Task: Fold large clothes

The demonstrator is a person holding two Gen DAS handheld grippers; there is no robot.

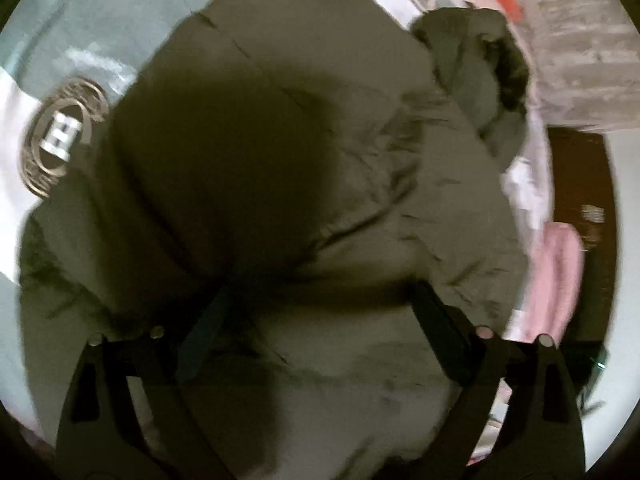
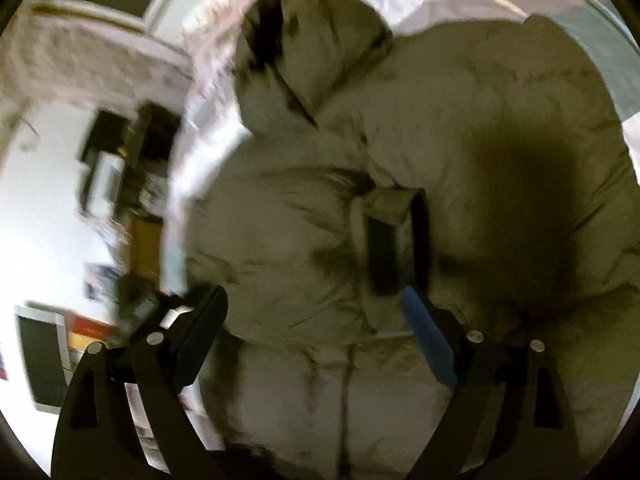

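A bulky olive-green padded jacket lies spread on a bed and fills most of both views. Its hood lies at the upper right in the left wrist view and at the top in the right wrist view. A dark strap or cuff tab lies on the jacket near the centre of the right wrist view. My left gripper is open just above the jacket, holding nothing. My right gripper is open above the jacket, with a blue pad on its right finger.
The bed cover is pale teal and white with a round emblem. A pink cloth lies at the right bed edge. Beside the bed, the right wrist view shows a white floor with cluttered dark shelving.
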